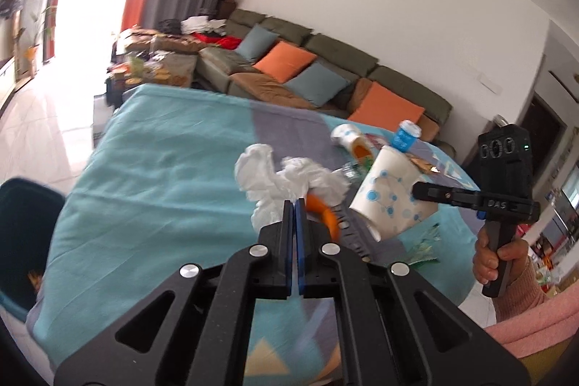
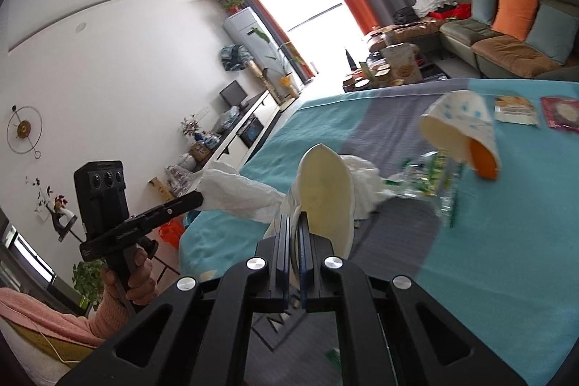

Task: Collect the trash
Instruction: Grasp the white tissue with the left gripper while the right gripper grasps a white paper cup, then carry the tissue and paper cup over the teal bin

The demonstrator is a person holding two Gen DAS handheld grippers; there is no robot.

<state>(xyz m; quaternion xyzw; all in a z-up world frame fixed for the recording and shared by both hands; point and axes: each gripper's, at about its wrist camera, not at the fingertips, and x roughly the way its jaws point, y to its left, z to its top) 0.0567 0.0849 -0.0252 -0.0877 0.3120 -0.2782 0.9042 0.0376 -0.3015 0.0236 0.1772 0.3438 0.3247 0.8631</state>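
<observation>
while left tool [image 1: 294, 205] pinches tissue [image 1: 267, 179], right tool [image 2: 294, 223] grips cup [image 2: 322, 194].

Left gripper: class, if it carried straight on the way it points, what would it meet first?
Probably the white tissue the left gripper already pinches; beyond it, seemingly bare tablecloth, though depth is unclear.

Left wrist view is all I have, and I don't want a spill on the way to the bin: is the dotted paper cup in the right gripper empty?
Observer: Yes. The right wrist view looks straight into the paper cup, and its cream inside is bare.
Operator: Where exactly is it gripped?
Observer: The right gripper is shut on the wall at the cup's rim, at the edge of the mouth nearest its camera.
</observation>
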